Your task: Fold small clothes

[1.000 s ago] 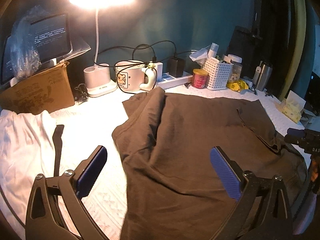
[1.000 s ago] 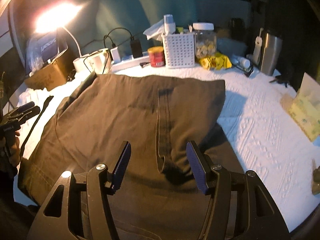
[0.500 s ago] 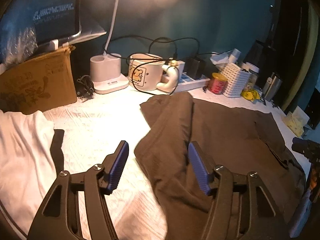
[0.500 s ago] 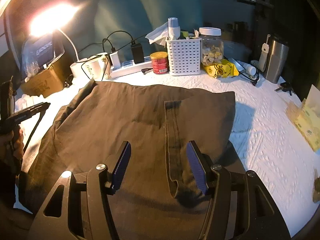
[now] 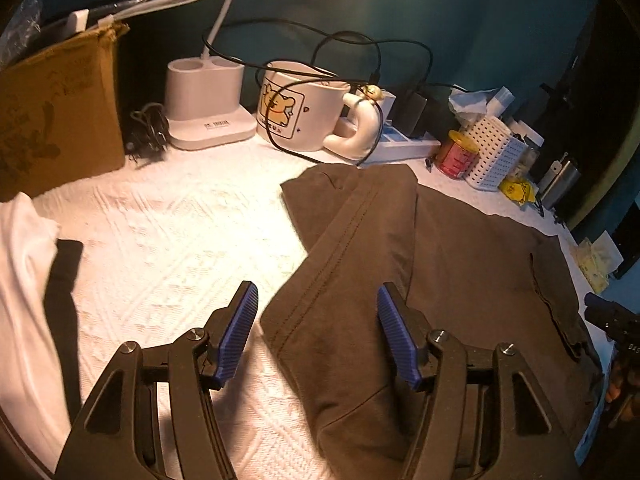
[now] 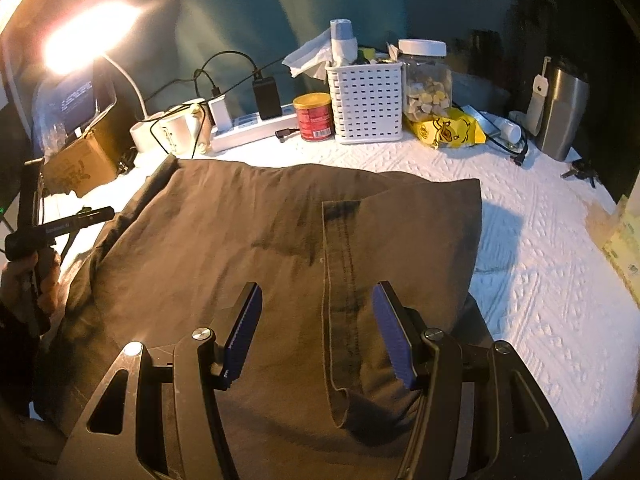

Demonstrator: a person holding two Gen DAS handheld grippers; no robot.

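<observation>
A dark brown garment lies spread on the white textured table cover. Its left side is folded inward with a stitched hem. My left gripper hovers over that folded left edge, jaws apart, the fold below and between them, pads not pressing. In the right wrist view the garment has a sleeve flap folded over on the right. My right gripper stands open just above the flap's hem. A hand holds the left gripper at the far left there.
A white garment and a black strap lie at the left. Along the back stand a cardboard box, lamp base, mug, power strip, red can, white basket, jar and steel tumbler.
My left gripper narrowed its jaws, then slid left and lower, from mid-garment to the folded left edge. The right gripper crept slightly forward over the sleeve flap, opening unchanged.
</observation>
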